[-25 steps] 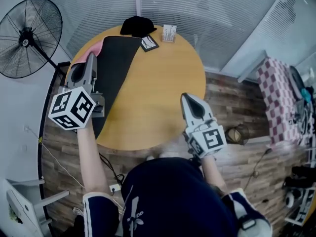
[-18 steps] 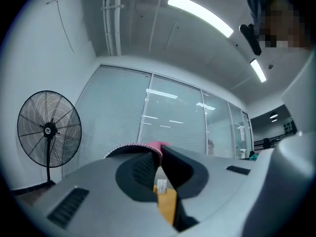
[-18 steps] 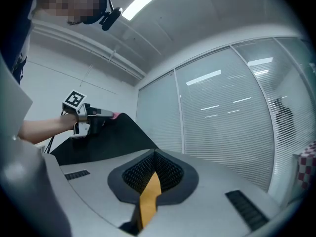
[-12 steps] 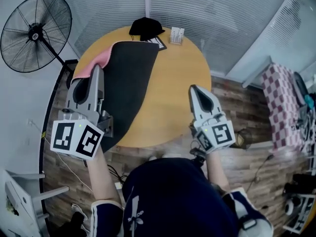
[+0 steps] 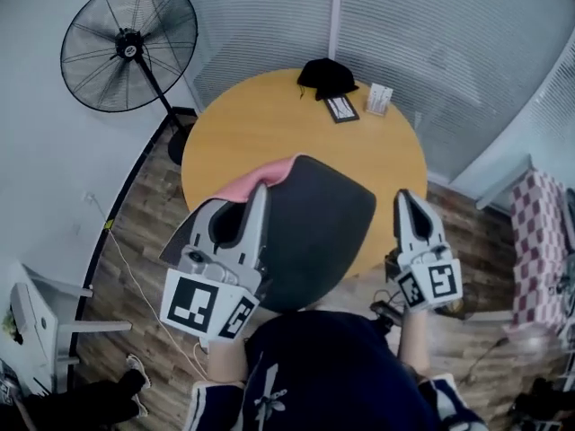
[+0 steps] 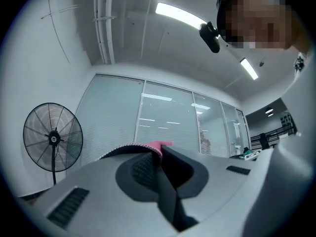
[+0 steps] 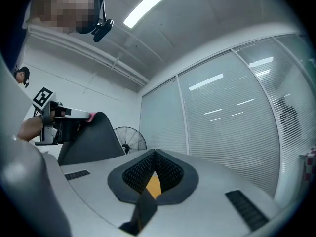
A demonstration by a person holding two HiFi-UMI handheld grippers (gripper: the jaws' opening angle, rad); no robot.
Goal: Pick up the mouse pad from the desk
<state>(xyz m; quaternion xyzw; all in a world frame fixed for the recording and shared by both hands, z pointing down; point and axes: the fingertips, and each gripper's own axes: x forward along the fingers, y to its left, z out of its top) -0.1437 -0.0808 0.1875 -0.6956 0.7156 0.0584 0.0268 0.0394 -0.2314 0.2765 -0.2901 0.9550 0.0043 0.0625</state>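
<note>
The mouse pad [image 5: 316, 230], black on top and pink underneath, hangs clear of the round wooden desk [image 5: 260, 124], over its near edge. My left gripper [image 5: 259, 189] is shut on the pad's left edge, where the pink side [image 5: 243, 185] curls up. In the left gripper view the pad's pink rim [image 6: 160, 145] sticks up between the closed jaws of the left gripper [image 6: 157, 154]. My right gripper [image 5: 402, 196] hovers to the right of the pad, shut and holding nothing. The right gripper view shows the closed right gripper [image 7: 154, 154] and, at far left, the lifted pad [image 7: 94, 141].
At the desk's far side lie a black cap [image 5: 328, 74], a small dark card [image 5: 341, 108] and a white box [image 5: 380, 99]. A standing fan [image 5: 128, 43] is at the left, by the blinds-covered glass wall. Wooden floor surrounds the desk; a checked cloth [image 5: 539, 241] is at the right.
The left gripper has drawn the pad off the desk's left side toward the person and raised it; the pad now hangs over the near edge. The right gripper rose slightly.
</note>
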